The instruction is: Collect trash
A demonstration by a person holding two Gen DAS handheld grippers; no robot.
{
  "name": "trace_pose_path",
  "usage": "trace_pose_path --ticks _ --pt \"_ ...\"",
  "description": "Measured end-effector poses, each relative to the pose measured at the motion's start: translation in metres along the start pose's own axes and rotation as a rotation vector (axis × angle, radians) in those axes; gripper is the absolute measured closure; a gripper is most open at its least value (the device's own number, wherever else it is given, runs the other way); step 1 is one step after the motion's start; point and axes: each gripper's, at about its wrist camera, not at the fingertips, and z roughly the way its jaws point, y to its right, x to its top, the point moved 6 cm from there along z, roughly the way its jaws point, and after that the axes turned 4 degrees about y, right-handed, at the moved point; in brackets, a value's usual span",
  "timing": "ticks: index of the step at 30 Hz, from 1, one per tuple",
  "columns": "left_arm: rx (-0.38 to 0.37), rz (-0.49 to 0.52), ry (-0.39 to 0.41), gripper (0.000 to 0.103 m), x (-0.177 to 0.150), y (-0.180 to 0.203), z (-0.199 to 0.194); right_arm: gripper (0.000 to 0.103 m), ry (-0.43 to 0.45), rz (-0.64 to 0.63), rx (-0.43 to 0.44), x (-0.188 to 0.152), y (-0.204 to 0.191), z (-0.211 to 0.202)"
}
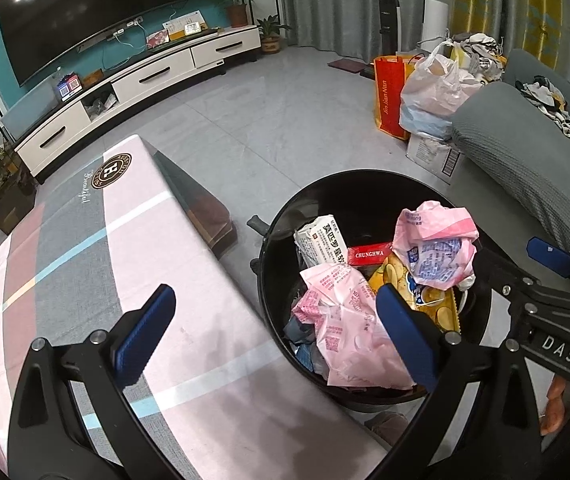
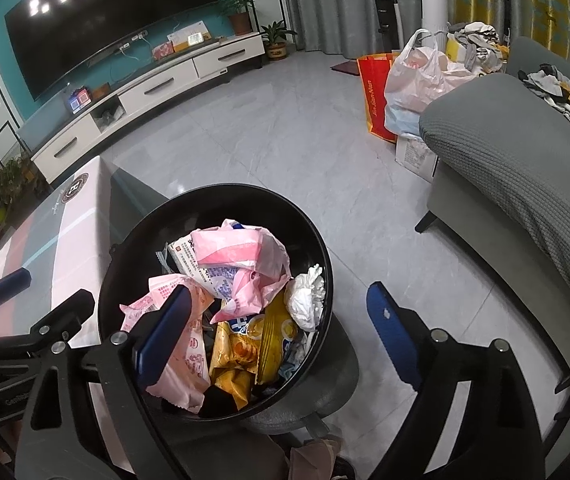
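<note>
Trash (image 2: 241, 276) in bin (image 2: 317, 236), below both open grippers, untouched.

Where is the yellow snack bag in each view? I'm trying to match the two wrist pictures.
Left wrist: yellow snack bag lies in the bin, right of centre, just past the left gripper.
Right wrist: the bag sits in the bin's near half, inside the right gripper.
Shared landmark: the TV, upper left in both.
</note>
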Motion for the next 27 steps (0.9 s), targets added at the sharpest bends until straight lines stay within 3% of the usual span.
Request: trace_pose_path --ticks 9,16,21,27 --pt "0.021 -0.045 -0.005 0.003 -0.005 -0.014 -0.031 0.003 -0.007 -0.028 0.002 0.001 -0.009 -0.019" --pt "0.076 -0.069 0.044 0.003 0.001 -0.031 -0.110 0.003 0.056 -0.026 0.065 0.009 -0.027 -0.089" --pt "0.060 -0.113 0.099 0.003 0.005 -0.036 -0.172 0.003 0.121 -0.064 0.040 0.018 -0.035 -0.147" --pt "0.082 -0.174 0.103 0.003 -0.003 -0.046 -0.212 0.003 0.149 -0.084 0.034 0.019 -0.040 -0.198"
